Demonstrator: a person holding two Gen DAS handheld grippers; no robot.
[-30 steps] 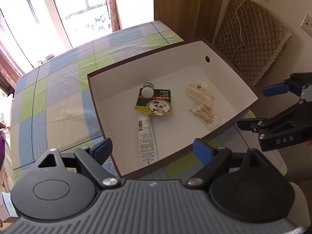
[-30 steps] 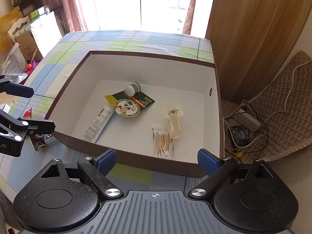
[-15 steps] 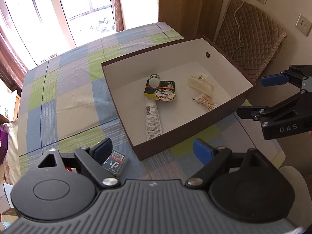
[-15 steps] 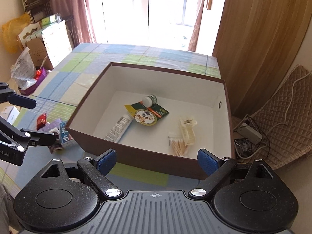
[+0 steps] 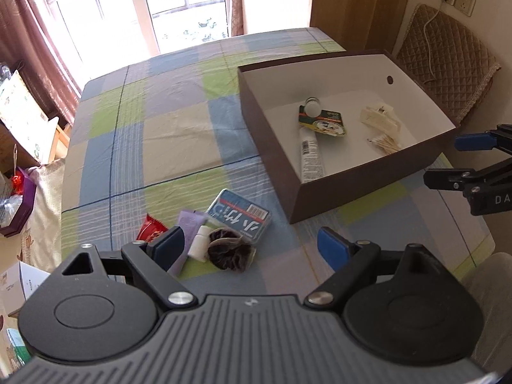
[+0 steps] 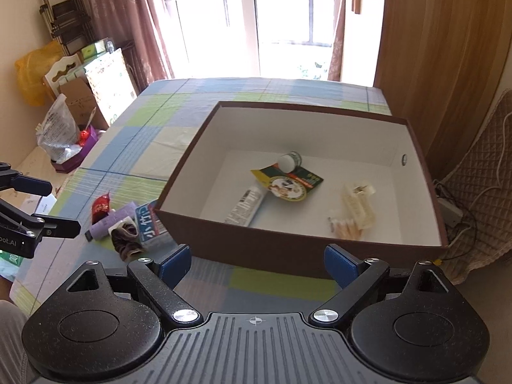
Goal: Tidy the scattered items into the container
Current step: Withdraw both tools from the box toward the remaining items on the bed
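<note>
A brown box (image 5: 368, 188) with a white inside stands on the right of the table. It holds a white tube (image 5: 310, 156), a green packet (image 5: 323, 123), a small bottle (image 5: 312, 106), a cream clip (image 5: 380, 118) and cotton swabs (image 5: 385, 144). Left of the box lie a blue pack (image 5: 238, 214), a purple tube (image 5: 188, 233), a red packet (image 5: 152, 230) and a dark sachet (image 5: 228, 251). My left gripper (image 5: 252, 246) hangs open just above these loose items. My right gripper (image 6: 257, 262) is open and empty before the box's near wall (image 6: 256, 240).
A checked cloth (image 5: 160, 134) covers the table up to the bright window. A quilted chair (image 5: 448, 41) and cables (image 6: 460, 220) sit right of the box. Bags and cartons (image 6: 64, 128) crowd the floor on the left.
Both grippers have drawn back from the box. The left view has swung left, bringing the loose items into sight. Both stay open and empty.
</note>
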